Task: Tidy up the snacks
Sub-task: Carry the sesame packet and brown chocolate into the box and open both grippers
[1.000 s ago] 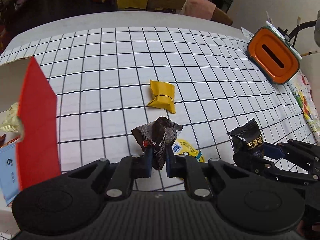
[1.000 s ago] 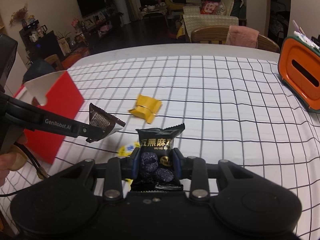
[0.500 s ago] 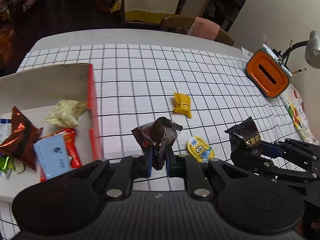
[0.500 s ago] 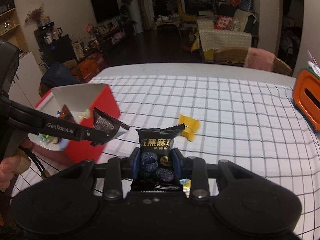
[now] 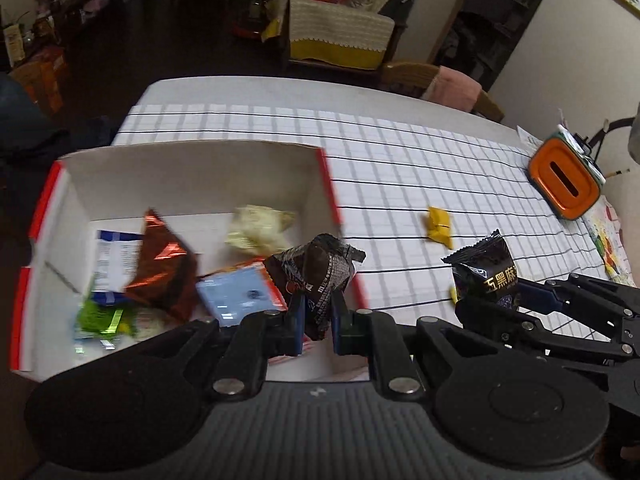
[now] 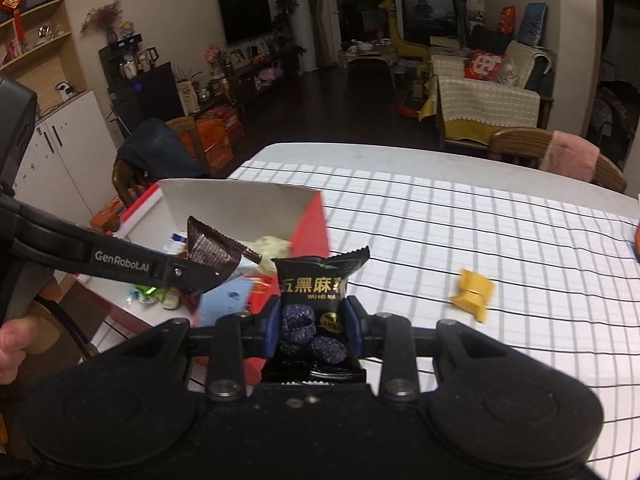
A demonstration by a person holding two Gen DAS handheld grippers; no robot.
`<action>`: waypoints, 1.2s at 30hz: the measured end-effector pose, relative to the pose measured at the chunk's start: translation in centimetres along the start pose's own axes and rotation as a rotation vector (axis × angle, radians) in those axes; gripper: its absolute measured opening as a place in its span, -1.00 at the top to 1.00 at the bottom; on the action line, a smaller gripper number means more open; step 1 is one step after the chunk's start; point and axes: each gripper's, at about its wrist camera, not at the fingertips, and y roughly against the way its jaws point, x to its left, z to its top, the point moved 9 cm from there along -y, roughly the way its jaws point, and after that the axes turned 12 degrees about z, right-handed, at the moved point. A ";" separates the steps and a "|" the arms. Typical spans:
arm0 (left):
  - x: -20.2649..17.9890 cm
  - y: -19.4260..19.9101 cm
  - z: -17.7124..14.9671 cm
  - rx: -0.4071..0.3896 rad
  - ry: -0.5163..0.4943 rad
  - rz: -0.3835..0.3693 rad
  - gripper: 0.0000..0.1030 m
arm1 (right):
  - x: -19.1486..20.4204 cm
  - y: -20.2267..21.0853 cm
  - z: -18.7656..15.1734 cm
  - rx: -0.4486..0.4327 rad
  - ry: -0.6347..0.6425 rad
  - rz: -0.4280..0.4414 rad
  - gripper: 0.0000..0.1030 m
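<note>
My left gripper [image 5: 316, 320] is shut on a dark brown snack wrapper [image 5: 316, 268], held above the near right corner of the red-and-white box [image 5: 192, 168]. The box holds several snacks, among them a copper foil pack [image 5: 160, 268] and a pale yellow wrapper [image 5: 260, 228]. To the right, my right gripper [image 6: 314, 326] is shut on a black sesame snack pack [image 6: 316, 280], which hangs over the checked tablecloth beside the box [image 6: 240, 204]. The left gripper [image 6: 200, 270] with its brown wrapper [image 6: 212, 252] shows at left in the right wrist view. A yellow candy [image 5: 440, 226] [image 6: 474, 294] lies on the cloth.
An orange tissue box [image 5: 564, 182] stands at the table's far right edge. Chairs, one with a pink cloth [image 6: 568, 158], stand behind the table [image 6: 440, 208]. A person's hand [image 6: 12, 340] holds the left gripper's handle.
Both grippers have moved left and up with their snacks; the box now fills the left of the left wrist view, and the yellow candy has slid off to the right.
</note>
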 end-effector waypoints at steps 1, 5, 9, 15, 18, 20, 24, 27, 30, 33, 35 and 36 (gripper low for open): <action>0.9 0.2 0.0 -0.002 0.005 0.004 0.76 | 0.5 -0.5 0.2 0.002 0.001 0.003 0.36; 4.1 0.4 0.0 -0.007 0.021 0.028 0.76 | 2.5 -2.3 0.7 0.007 0.014 0.011 0.36; 7.2 0.3 -0.1 -0.005 0.038 0.054 0.76 | 4.1 -4.5 1.5 0.018 0.023 0.015 0.36; 11.0 -0.5 -0.1 0.011 0.052 0.096 0.76 | 5.7 -8.0 2.3 0.051 0.028 0.019 0.36; 12.6 -1.4 -0.4 0.028 0.062 0.116 0.76 | 6.2 -9.8 2.2 0.076 0.028 0.012 0.36; 13.6 -2.1 -0.6 0.043 0.063 0.125 0.76 | 6.5 -10.9 2.1 0.093 0.027 0.009 0.36; 14.7 -3.3 -1.4 0.069 0.050 0.136 0.76 | 6.8 -12.8 1.4 0.129 0.023 0.009 0.36; 15.1 -4.1 -2.0 0.091 0.037 0.139 0.76 | 6.9 -13.9 1.0 0.156 0.018 0.014 0.36; 15.0 -4.8 -2.5 0.107 0.024 0.144 0.76 | 7.1 -14.7 0.4 0.182 0.017 0.009 0.36; 14.9 -5.3 -3.0 0.122 0.007 0.150 0.76 | 7.2 -15.3 -0.1 0.198 0.017 0.002 0.36; 14.6 -5.7 -3.4 0.133 -0.005 0.149 0.76 | 7.2 -15.5 -0.3 0.203 0.017 0.001 0.36; 14.5 -5.8 -3.7 0.140 -0.011 0.147 0.76 | 7.3 -15.6 -0.4 0.207 0.015 0.001 0.36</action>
